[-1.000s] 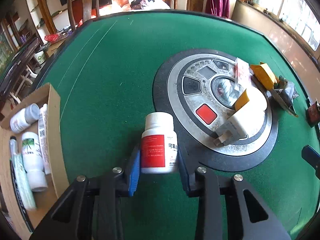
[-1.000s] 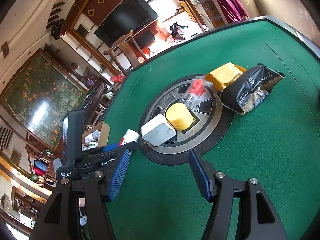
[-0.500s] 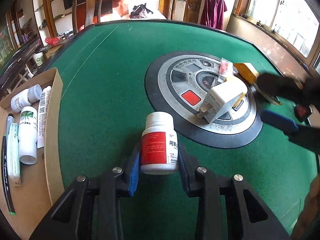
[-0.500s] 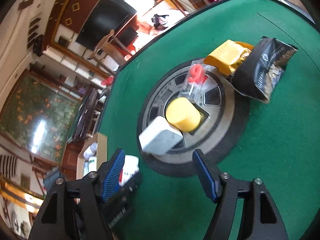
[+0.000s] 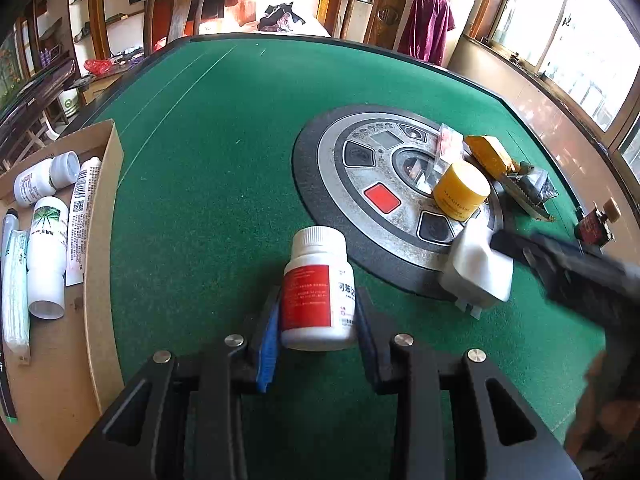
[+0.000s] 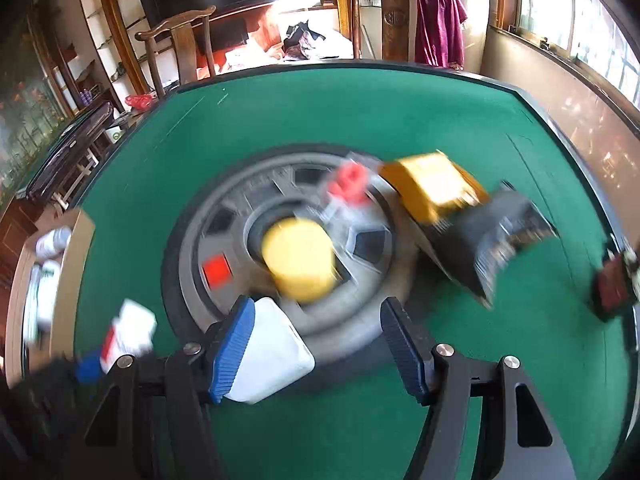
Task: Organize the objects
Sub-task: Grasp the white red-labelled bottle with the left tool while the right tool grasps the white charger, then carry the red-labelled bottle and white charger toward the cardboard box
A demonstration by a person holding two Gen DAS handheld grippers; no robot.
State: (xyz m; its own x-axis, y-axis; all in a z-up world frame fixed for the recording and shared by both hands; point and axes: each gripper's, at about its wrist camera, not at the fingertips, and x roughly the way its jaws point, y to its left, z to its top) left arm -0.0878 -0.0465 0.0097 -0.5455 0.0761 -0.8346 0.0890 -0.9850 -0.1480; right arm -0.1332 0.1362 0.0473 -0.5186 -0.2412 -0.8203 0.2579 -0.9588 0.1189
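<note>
The left tool (image 5: 316, 332) is clenched on a white pill bottle (image 5: 316, 292) with a red label, upright over the green counter (image 5: 208, 184) near its front edge. The cardboard box (image 5: 102, 216) of bottles lies at the left edge. The right tool (image 6: 320, 344) is spread wide, its left pad touching a white charger (image 6: 272, 356) at the rim of the round center panel (image 6: 360, 320); a yellow jar (image 6: 300, 256) sits on the panel.

I see two wooden chairs (image 5: 176, 4) beyond the green table (image 5: 224, 128), a maroon cloth (image 5: 428, 26) draped over one.
</note>
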